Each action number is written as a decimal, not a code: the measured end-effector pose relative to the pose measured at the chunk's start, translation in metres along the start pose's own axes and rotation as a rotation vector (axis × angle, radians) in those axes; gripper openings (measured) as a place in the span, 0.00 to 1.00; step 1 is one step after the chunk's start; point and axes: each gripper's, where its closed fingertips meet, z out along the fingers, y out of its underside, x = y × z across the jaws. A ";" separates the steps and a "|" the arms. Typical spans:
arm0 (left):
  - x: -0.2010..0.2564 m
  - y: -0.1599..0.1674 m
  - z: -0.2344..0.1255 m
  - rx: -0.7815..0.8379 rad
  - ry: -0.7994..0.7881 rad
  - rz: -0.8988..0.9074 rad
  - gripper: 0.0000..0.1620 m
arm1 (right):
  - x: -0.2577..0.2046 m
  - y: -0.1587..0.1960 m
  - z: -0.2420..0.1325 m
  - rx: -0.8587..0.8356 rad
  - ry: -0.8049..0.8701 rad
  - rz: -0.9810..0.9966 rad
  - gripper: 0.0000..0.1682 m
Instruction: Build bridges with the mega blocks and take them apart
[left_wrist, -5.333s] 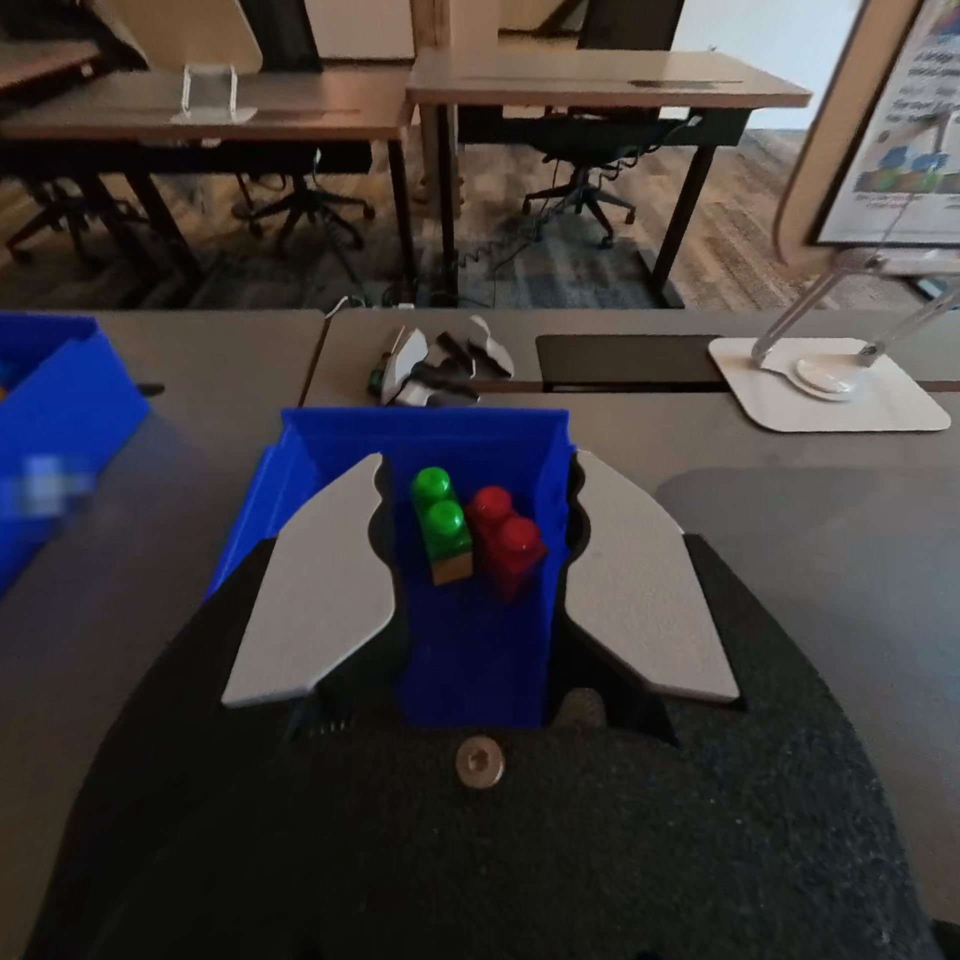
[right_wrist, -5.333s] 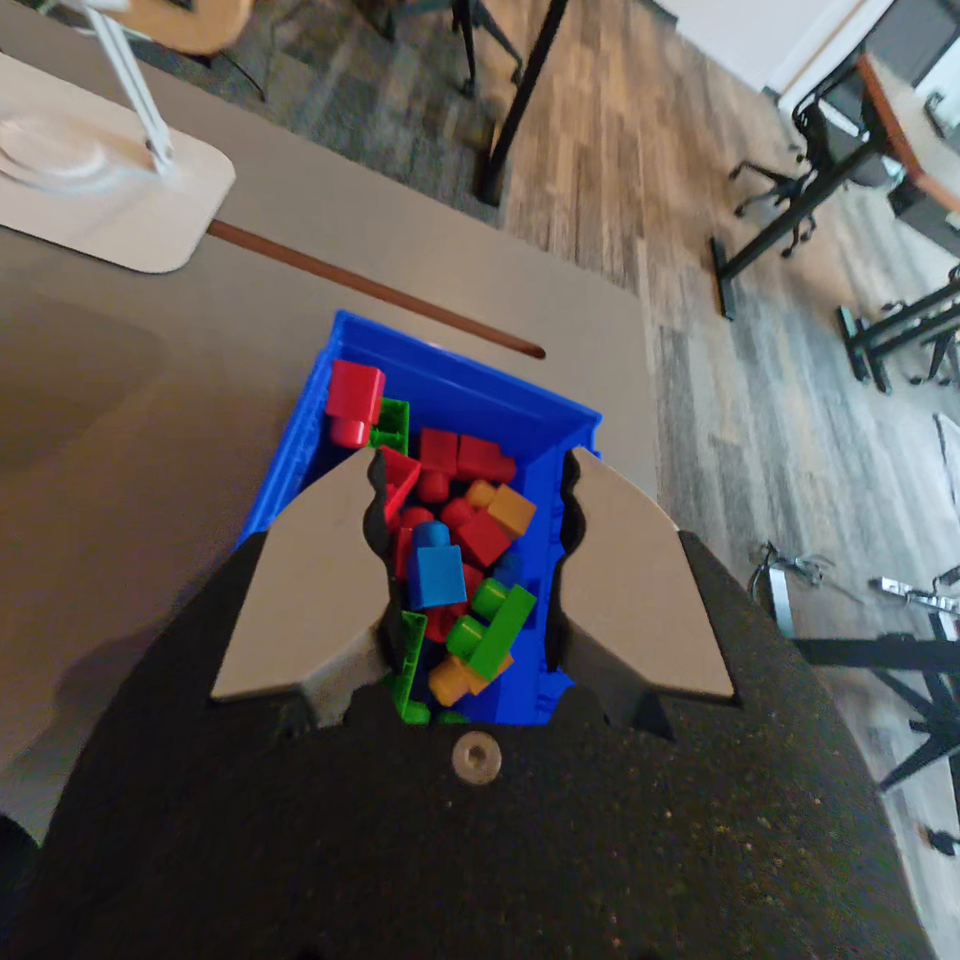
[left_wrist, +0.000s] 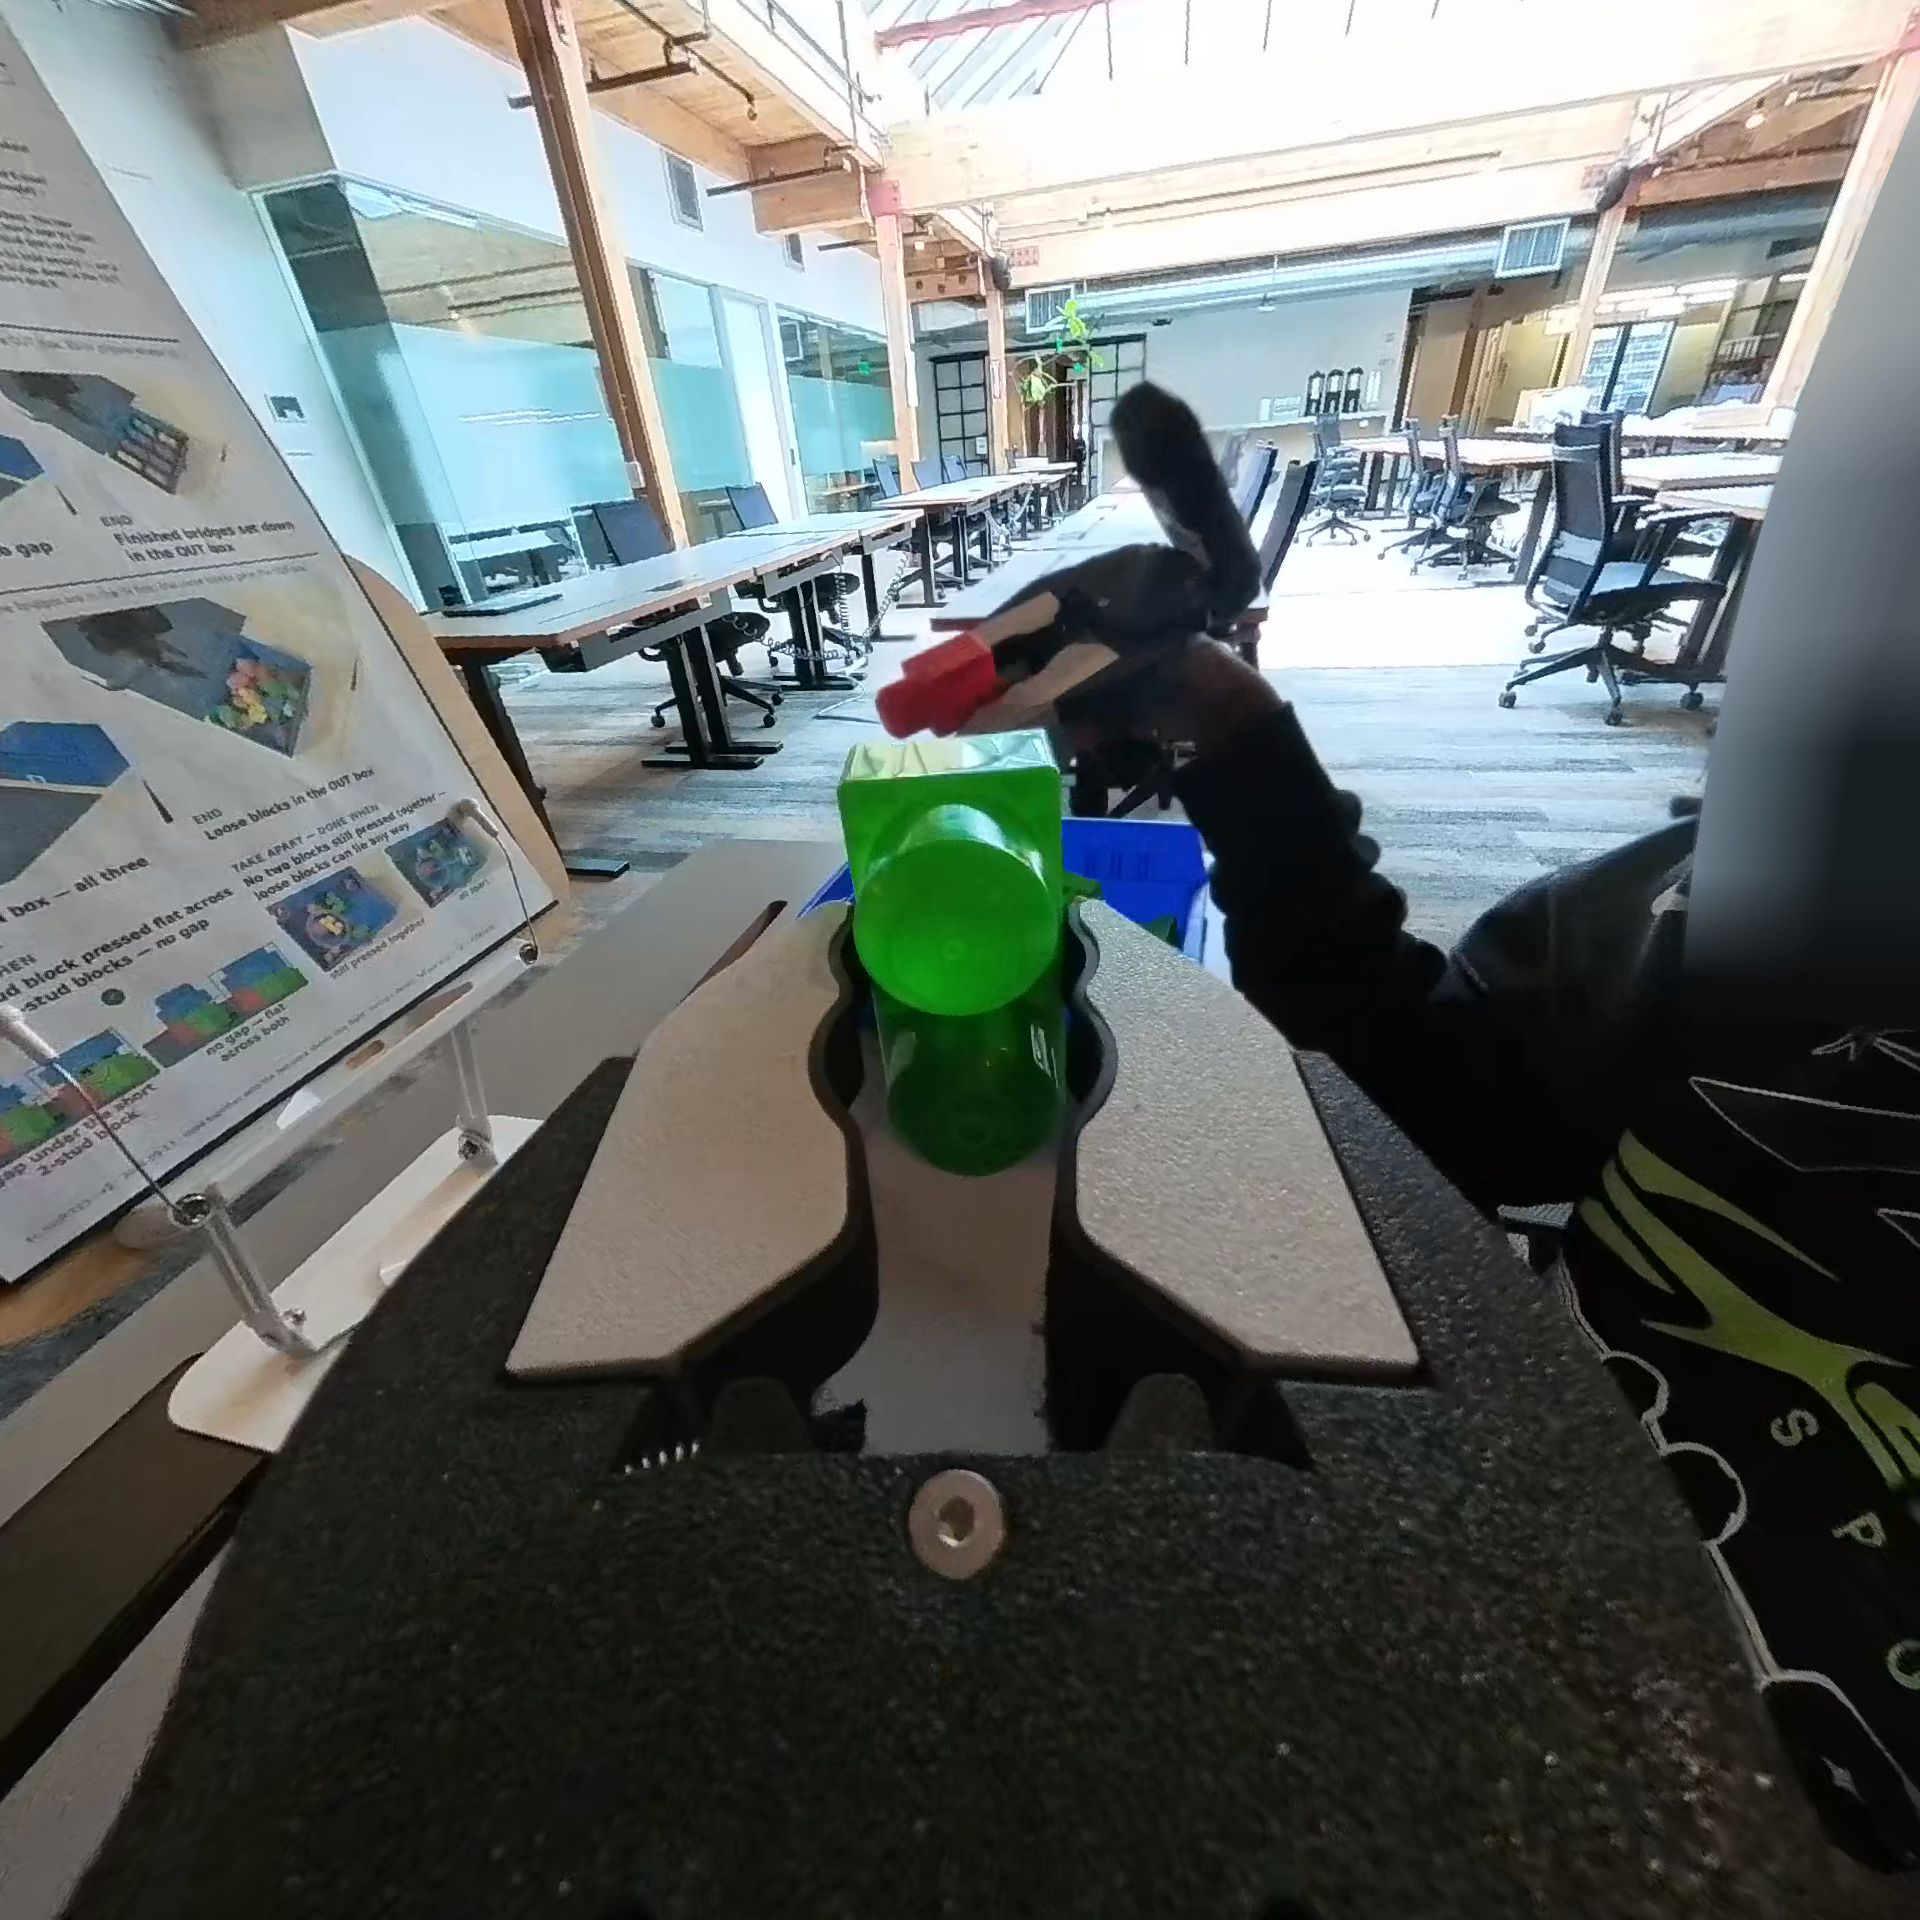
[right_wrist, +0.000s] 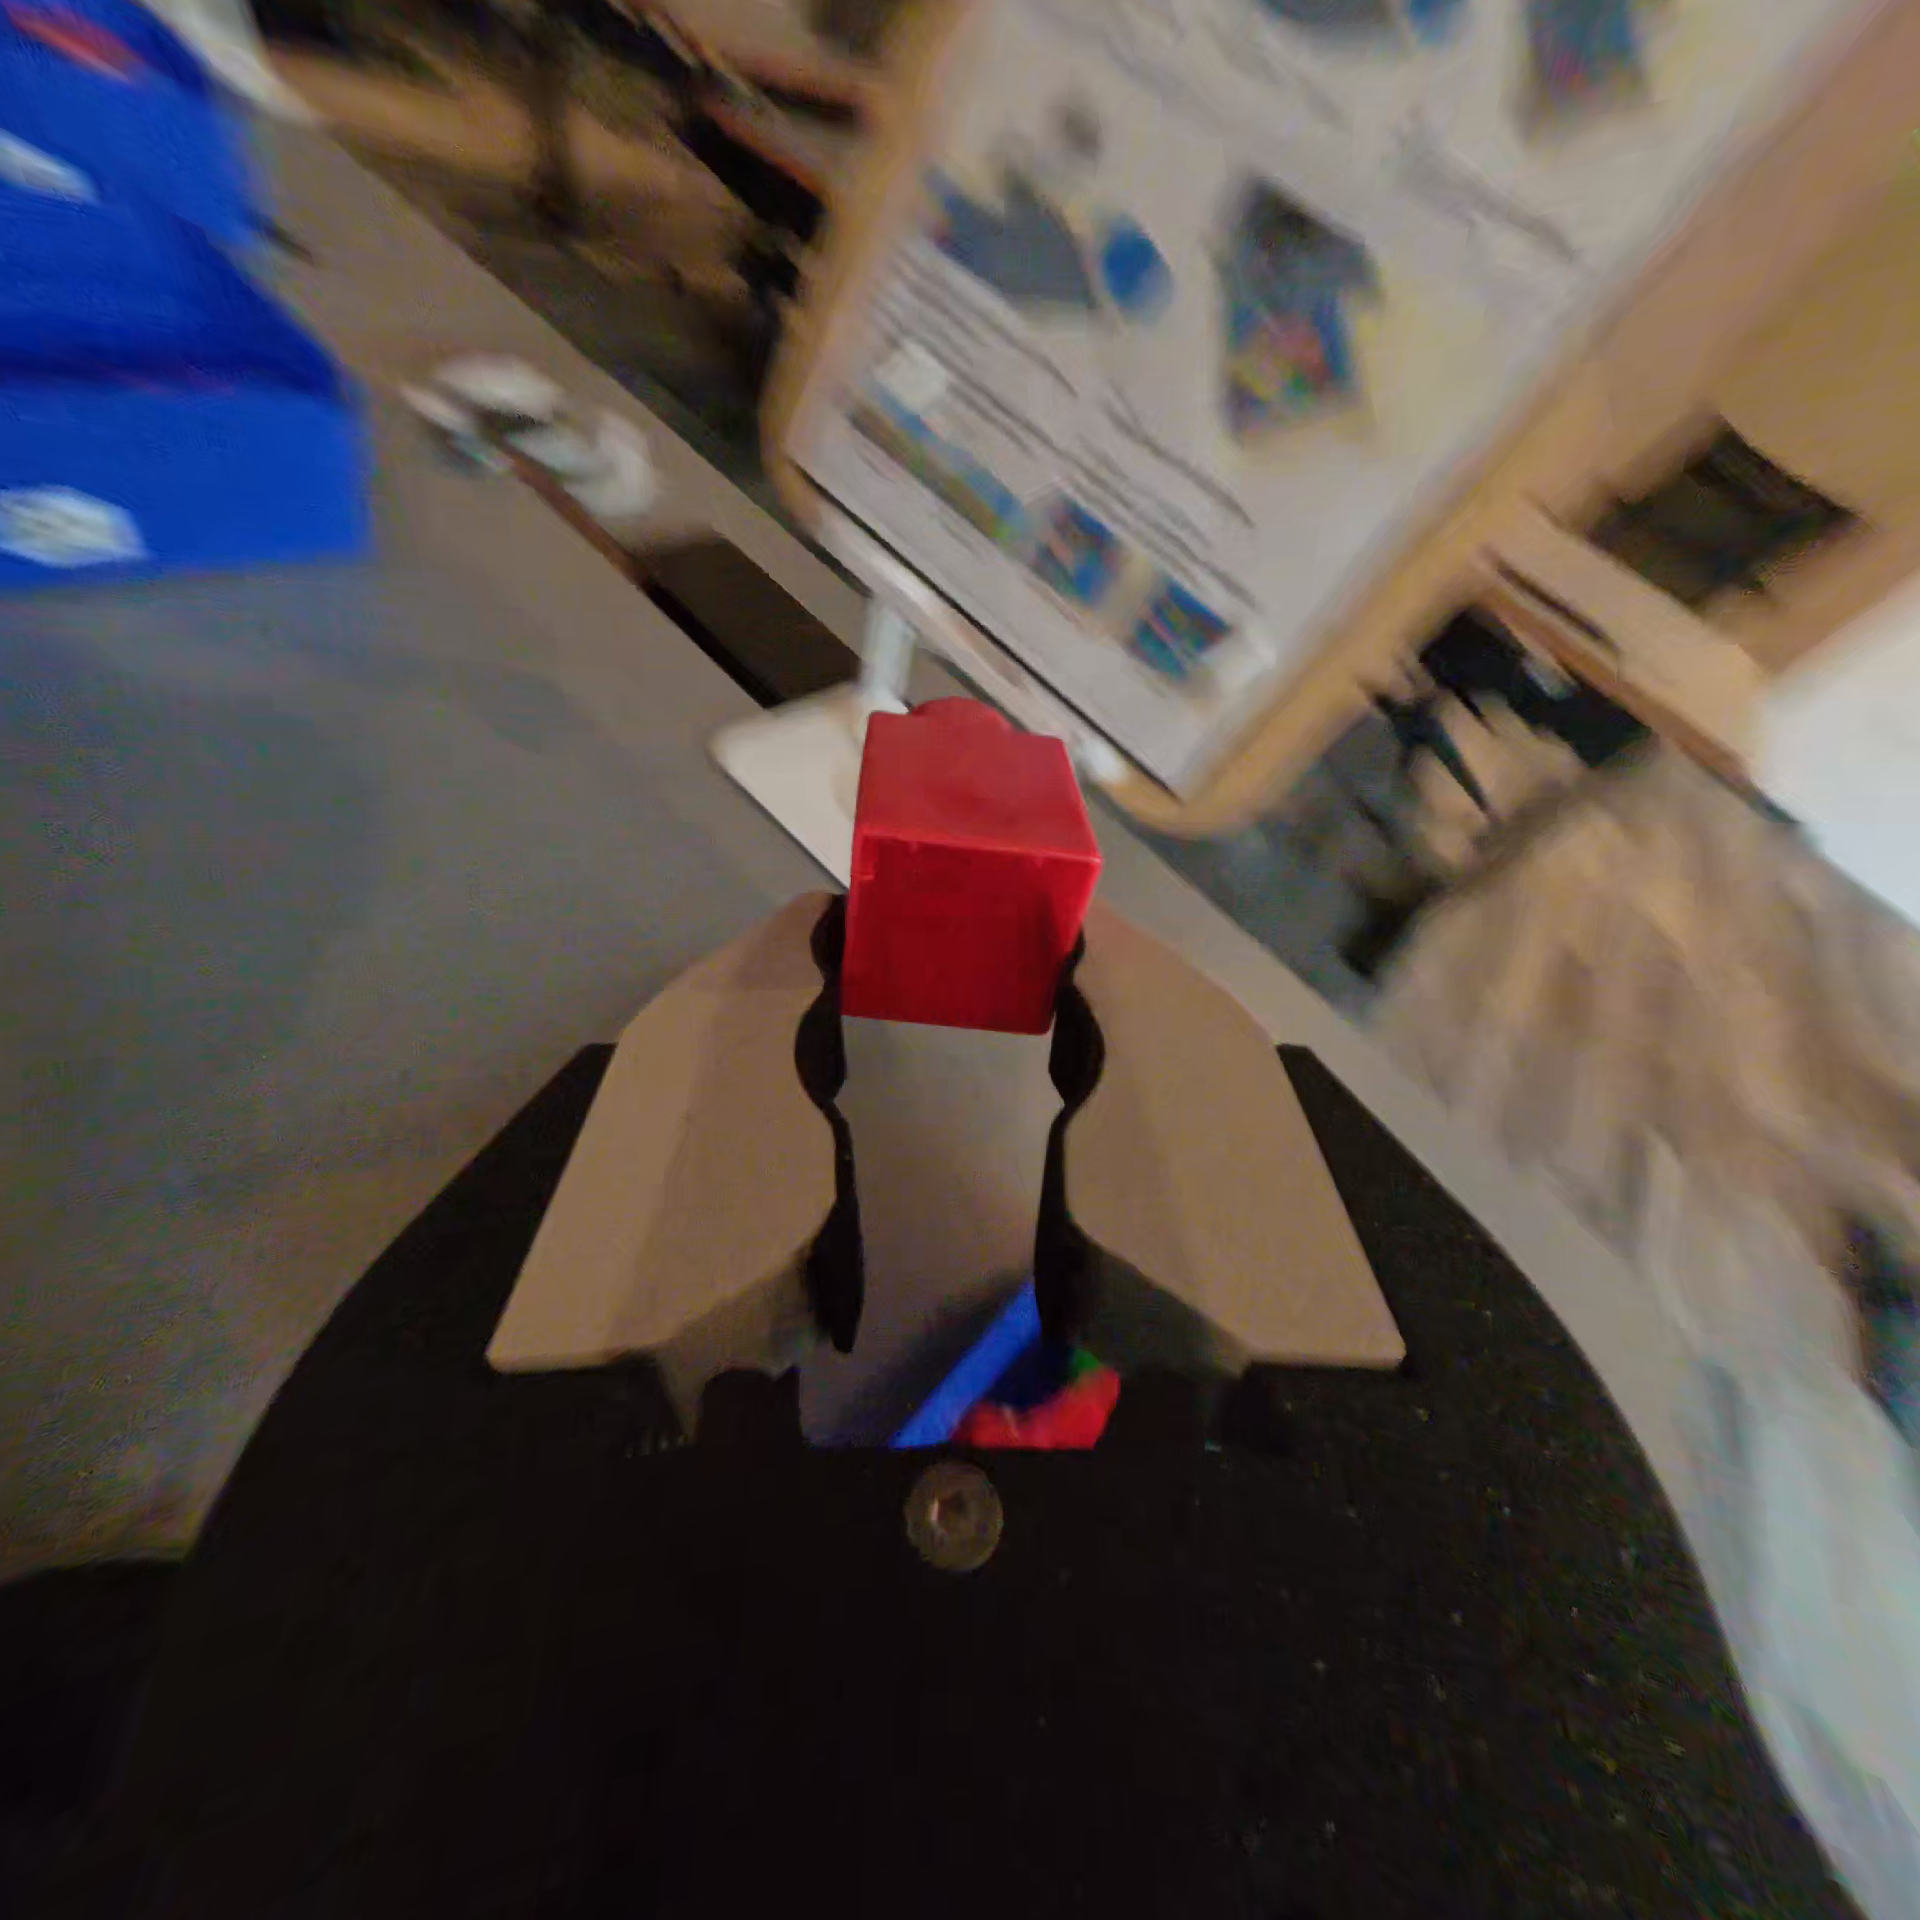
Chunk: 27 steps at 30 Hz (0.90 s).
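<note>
My left gripper (left_wrist: 954, 935) is shut on a green two-stud block (left_wrist: 951, 914), held in the air with its studs toward the camera. My right gripper (right_wrist: 951, 935) is shut on a red block (right_wrist: 961, 883) at its fingertips, above the grey table (right_wrist: 260, 883). In the left wrist view the right gripper (left_wrist: 1013, 675) shows farther off, held by a gloved hand (left_wrist: 1278, 821), with the red block (left_wrist: 935, 686) just above and behind the green one. The two blocks are close but apart. The right wrist view is blurred.
An instruction sheet on a stand (left_wrist: 156, 727) is at the left of the table; it also shows in the right wrist view (right_wrist: 1143, 364). A blue bin (left_wrist: 1132, 883) sits behind the green block. Other blue bins (right_wrist: 135, 343) are at far left. A person's dark sleeve (left_wrist: 1714, 1195) is at right. The left gripper's tips are roughly 30 cm from the right gripper's.
Both grippers were open over the blue bins. Now both are lifted out, the left shut on a green block and the right shut on a red block, brought near each other.
</note>
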 end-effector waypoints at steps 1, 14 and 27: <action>0.000 -0.001 -0.001 0.005 -0.001 0.000 0.22 | 0.021 0.022 -0.006 -0.087 0.097 0.034 0.21; -0.001 0.002 0.004 -0.010 -0.016 0.037 0.22 | 0.108 0.247 -0.024 -0.786 0.392 0.469 0.22; -0.003 0.003 0.007 0.002 -0.008 0.018 0.22 | 0.111 0.152 -0.013 -0.422 0.407 0.384 0.40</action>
